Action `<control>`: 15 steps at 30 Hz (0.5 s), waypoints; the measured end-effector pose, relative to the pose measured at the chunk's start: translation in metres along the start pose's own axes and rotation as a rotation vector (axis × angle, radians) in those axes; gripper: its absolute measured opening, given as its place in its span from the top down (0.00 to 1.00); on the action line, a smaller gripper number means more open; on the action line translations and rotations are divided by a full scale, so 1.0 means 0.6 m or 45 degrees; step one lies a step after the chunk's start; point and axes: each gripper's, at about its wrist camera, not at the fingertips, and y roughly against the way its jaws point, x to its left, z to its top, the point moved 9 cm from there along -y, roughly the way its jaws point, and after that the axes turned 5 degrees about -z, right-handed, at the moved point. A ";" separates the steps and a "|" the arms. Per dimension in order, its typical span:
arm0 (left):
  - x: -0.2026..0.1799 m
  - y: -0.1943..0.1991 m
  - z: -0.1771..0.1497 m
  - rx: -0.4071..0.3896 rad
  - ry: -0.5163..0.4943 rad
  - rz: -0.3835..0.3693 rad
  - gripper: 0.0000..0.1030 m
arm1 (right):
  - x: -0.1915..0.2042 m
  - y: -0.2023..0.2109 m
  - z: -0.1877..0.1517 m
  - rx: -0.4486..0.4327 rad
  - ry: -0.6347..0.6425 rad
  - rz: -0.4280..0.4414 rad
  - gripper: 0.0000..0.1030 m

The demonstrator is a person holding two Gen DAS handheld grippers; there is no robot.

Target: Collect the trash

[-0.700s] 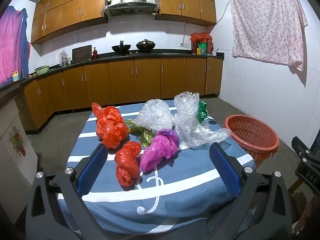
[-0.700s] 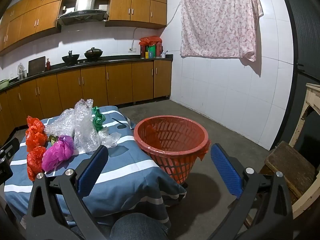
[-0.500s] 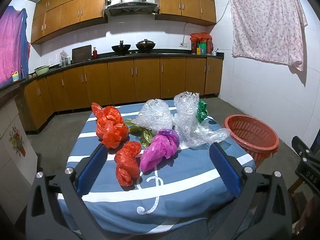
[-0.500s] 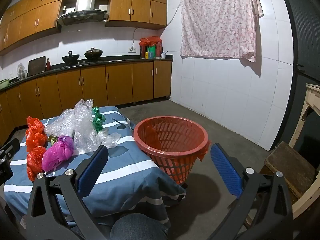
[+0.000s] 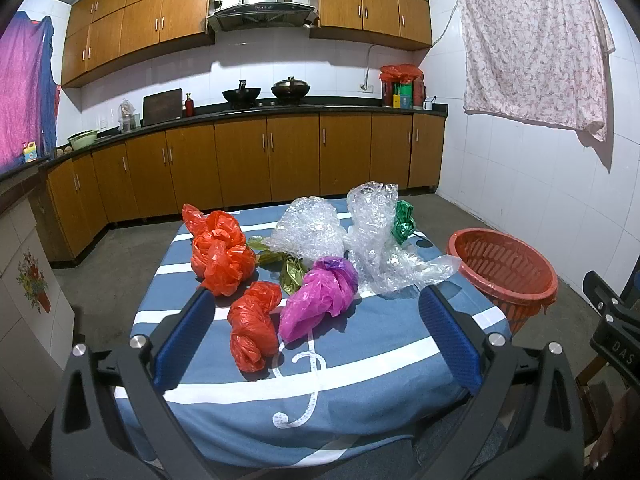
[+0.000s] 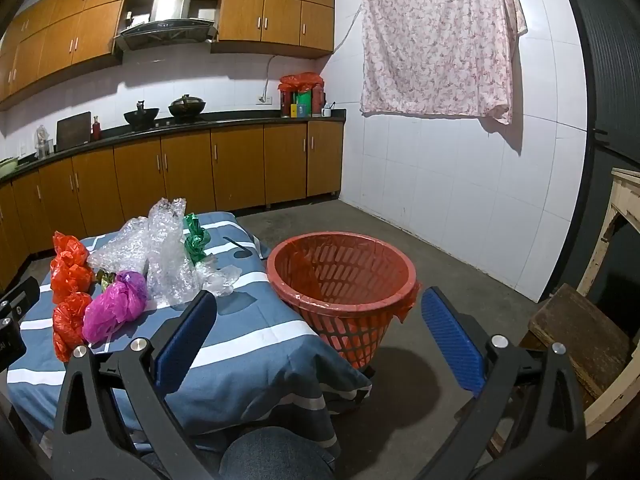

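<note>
On striped surface [image 5: 360, 344]: crumpled bags [image 5: 252, 328], bubble wrap [image 5: 376, 240]. Beside right edge: basket [image 6: 340, 280]. Both tongs [image 5: 316, 336] [image 6: 316, 336] released, empty. Risk: slippery film slipping from a shallow pinch.

Tiled kitchen, wood cabinets [image 5: 280, 160]
White walls [image 6: 440, 184], grey floor [image 6: 460, 272]; floral cloth [image 6: 436, 36] hangs right, hood [image 5: 262, 8] far.
</note>
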 end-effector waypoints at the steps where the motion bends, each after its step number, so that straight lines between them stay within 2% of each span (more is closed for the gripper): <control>1: 0.000 0.000 0.000 0.000 0.000 0.000 0.04 | 0.000 0.000 0.000 0.000 0.000 0.000 0.02; 15: 0.000 -0.001 0.000 0.003 0.000 -0.001 0.04 | -0.002 -0.002 0.000 0.001 0.000 0.000 0.02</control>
